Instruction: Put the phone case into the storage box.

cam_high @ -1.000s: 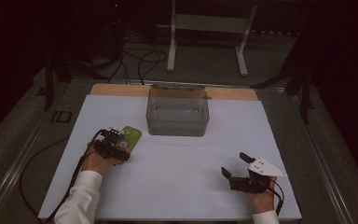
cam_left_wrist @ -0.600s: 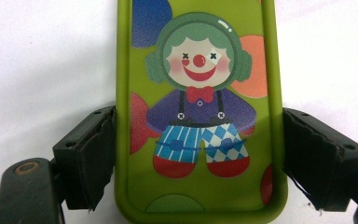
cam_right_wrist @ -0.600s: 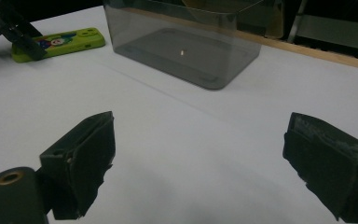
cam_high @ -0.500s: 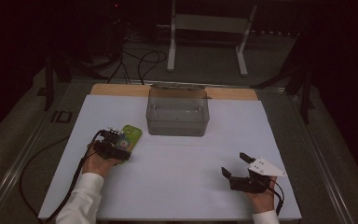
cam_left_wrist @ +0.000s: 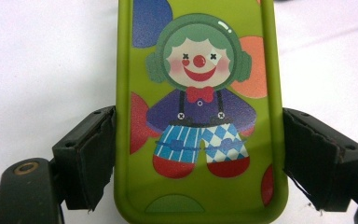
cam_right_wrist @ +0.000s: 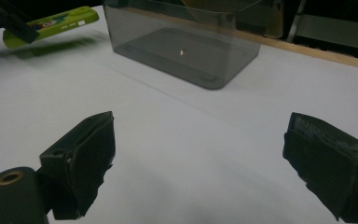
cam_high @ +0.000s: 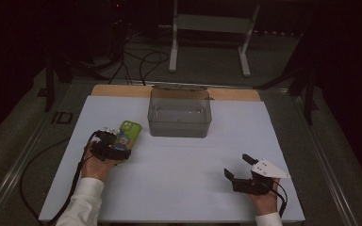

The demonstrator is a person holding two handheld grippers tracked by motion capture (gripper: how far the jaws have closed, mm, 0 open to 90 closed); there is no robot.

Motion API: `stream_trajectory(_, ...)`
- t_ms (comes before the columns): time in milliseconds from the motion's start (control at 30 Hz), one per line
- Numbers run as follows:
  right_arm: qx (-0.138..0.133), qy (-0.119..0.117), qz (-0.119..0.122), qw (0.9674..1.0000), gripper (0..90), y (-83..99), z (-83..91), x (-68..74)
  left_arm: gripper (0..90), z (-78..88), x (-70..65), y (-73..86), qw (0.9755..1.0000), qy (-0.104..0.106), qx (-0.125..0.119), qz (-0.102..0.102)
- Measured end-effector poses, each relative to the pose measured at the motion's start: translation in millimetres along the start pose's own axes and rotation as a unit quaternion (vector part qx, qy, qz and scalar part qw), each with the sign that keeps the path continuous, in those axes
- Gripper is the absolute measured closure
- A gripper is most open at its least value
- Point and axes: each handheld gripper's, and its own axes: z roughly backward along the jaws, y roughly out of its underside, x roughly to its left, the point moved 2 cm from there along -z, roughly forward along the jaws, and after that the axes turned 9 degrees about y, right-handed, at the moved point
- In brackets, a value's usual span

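- The green rectangular phone case with a printed clown figure (cam_left_wrist: 199, 112) sits between the two black jaws of the left hand-held gripper (cam_high: 118, 147). In the left gripper view both pads meet the long side edges of the case; the grip reads as a pinch across its width.
- The long axis of the case runs straight ahead out of the jaws, in line with that hand-held gripper's own pointing direction. The lower end of the case lies level with the pads and the rest projects forward.
- In the right gripper view the case throws a shadow on the white tabletop (cam_high: 179, 169) below it, which suggests that it is lifted clear of the surface.
- Landmark: the clear smoke-grey rectangular plastic bin (cam_high: 179, 113). The case lies near the bin's left wall, slightly toward the person, apart from it. The case's far end points past the bin's left front corner.
- Judgement: if the case is to go into the bin, the move runs up and to the right over the left rim.
- The right hand-held gripper (cam_high: 239, 165) rests well apart from the bin, toward the person and to its right. Its jaws are spread with nothing between them. The left hand is plainly the nearer one to the case.
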Motion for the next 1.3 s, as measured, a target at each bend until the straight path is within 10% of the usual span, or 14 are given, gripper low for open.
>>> stream_trajectory(500, 0.005, 0.003, 0.000, 1.0000, 9.4, 0.6, -1.0, 0.0, 16.2, 20.1, -14.0, 1.4, 0.9953, 0.010, -0.096, -0.003)
stream_trajectory(1300, 0.001, -0.012, -0.018, 0.9998, 9.3, -2.4, -3.0, 3.5, 16.2, 38.0, -39.0, 8.7, 0.9758, 0.023, -0.210, -0.057)
